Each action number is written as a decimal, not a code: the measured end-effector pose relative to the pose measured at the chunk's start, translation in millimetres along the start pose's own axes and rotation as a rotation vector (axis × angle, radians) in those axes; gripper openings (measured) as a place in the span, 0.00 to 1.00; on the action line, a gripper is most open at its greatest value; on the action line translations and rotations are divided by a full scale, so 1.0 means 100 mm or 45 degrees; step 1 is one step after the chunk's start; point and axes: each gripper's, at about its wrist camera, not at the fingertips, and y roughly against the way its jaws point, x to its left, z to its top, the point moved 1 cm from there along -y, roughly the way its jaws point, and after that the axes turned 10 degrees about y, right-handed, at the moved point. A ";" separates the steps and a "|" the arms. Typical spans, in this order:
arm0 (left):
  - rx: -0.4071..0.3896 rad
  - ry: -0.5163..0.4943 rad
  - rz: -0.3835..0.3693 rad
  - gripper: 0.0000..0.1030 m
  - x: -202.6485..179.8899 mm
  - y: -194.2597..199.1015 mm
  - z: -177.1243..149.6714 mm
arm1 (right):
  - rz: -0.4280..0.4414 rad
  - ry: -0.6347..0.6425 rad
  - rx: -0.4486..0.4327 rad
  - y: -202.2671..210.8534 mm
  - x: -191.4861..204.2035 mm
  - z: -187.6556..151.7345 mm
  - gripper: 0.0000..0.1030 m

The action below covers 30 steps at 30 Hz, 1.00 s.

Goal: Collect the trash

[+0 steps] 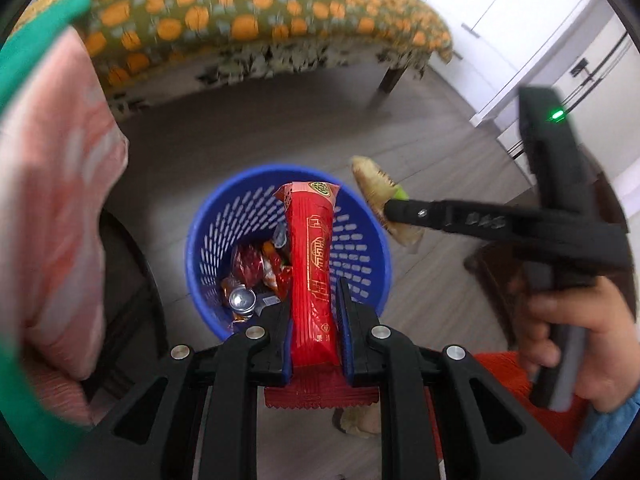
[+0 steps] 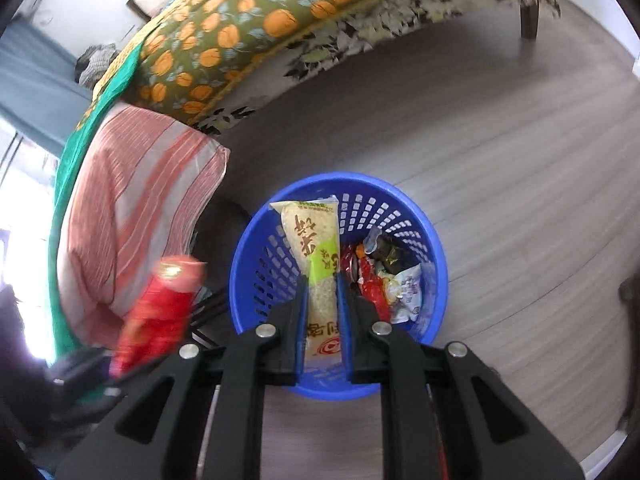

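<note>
Home bedroom: bed (image 2: pixel 280 12) with patterned quilt, striped pillow (image 2: pixel 136 208), wood-look floor (image 2: pixel 520 168).

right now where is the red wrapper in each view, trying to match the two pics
Left wrist view: the red wrapper stands upright at centre, clamped in the left gripper, over the blue basket.
Right wrist view: the red wrapper is a blurred shape at lower left, left of the blue basket.
Shared landmark: the blue basket, with the orange-patterned cover behind it.

You hold a long red wrapper (image 1: pixel 312 264) and a beige-green packet (image 2: pixel 318 276) above the part-filled blue basket (image 1: pixel 224 216).
</note>
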 end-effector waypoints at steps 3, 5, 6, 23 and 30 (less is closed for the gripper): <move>0.023 0.001 0.008 0.20 0.05 -0.27 0.04 | 0.038 -0.048 0.020 -0.15 -0.13 0.02 0.17; 0.049 -0.004 0.027 0.35 0.06 -0.44 0.05 | 0.041 -0.081 0.032 -0.26 -0.21 0.03 0.46; 0.059 -0.005 0.027 0.41 0.07 -0.48 0.06 | 0.040 -0.096 0.048 -0.33 -0.25 0.03 0.53; -0.379 -0.087 0.074 0.95 -0.36 1.07 -0.31 | -0.174 0.047 -0.253 0.94 0.29 -0.10 0.96; -0.463 -0.131 0.260 0.95 -0.40 1.24 -0.57 | -0.411 0.237 -0.394 1.42 0.65 -0.71 0.96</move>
